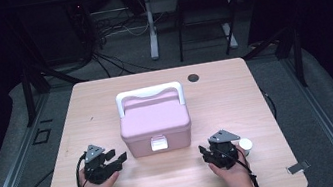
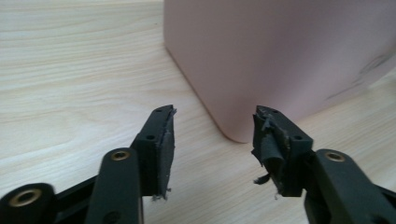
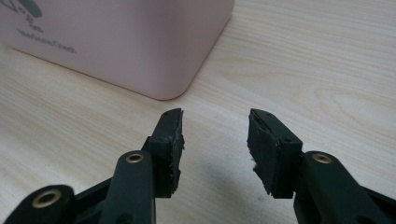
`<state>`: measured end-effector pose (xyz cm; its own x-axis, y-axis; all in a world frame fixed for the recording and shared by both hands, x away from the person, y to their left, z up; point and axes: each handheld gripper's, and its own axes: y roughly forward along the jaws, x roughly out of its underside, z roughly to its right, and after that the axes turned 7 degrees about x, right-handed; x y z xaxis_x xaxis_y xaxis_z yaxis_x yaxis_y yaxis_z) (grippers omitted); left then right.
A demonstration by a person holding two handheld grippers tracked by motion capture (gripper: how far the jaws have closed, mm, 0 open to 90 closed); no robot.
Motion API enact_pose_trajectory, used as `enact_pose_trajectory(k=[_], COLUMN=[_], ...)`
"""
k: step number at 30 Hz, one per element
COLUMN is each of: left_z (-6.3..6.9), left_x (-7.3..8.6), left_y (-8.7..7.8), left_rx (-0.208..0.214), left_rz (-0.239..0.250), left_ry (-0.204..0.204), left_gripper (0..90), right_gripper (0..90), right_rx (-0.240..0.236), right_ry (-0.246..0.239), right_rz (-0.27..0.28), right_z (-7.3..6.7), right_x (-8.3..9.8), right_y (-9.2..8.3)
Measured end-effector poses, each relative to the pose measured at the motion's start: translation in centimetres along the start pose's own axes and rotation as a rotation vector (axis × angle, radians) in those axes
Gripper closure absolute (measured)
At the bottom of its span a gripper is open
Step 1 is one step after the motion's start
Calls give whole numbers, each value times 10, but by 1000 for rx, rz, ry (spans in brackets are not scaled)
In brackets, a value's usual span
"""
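Note:
A pink box (image 1: pixel 154 120) with a white handle (image 1: pixel 149 92) and a white front latch (image 1: pixel 158 143) stands shut in the middle of the wooden table (image 1: pixel 226 99). My left gripper (image 1: pixel 118 158) rests on the table by the box's front left corner, open, with nothing between its jaws. In the left gripper view the gripper (image 2: pixel 215 123) faces that rounded corner of the box (image 2: pixel 280 60), a short gap away. My right gripper (image 1: pixel 205 152) sits off the front right corner, also open and empty. In the right gripper view the gripper (image 3: pixel 215 123) has the box (image 3: pixel 116 42) ahead to the left.
A small white round object (image 1: pixel 246 145) lies on the table just right of my right hand. A dark round hole (image 1: pixel 193 77) marks the table's far side. Beyond the table are cables and the legs of a desk (image 1: pixel 151 30) on the floor.

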<state>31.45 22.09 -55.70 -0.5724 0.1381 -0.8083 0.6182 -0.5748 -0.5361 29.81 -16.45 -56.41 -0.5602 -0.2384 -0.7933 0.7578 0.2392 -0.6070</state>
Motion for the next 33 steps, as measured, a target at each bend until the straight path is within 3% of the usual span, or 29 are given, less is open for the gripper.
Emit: enact_pose_trajectory(k=[4, 11, 15, 19, 24, 33], left_z=[2, 0, -5, -7, -9, -12], left_x=[-3, -7, -11, -17, -21, -26], left_y=[2, 4, 6, 6, 10, 17], left_rx=[15, -2, 5, -4, -6, -2], left_rz=[0, -3, 2, 17, 26, 35], left_ry=[1, 4, -29, -29, -36, -57], left_gripper=[526, 551, 564, 581, 591, 619], right_gripper=[571, 589, 606, 636, 652, 667], right_rx=[5, 14, 1, 13, 22, 39], right_ry=[9, 9, 19, -11, -28, 5], right_rz=[3, 6, -3, 38, 37, 33], right_z=[2, 4, 5, 1, -5, -4], right_x=[-3, -8, -12, -20, -30, -36], right_y=[3, 5, 8, 10, 16, 29])
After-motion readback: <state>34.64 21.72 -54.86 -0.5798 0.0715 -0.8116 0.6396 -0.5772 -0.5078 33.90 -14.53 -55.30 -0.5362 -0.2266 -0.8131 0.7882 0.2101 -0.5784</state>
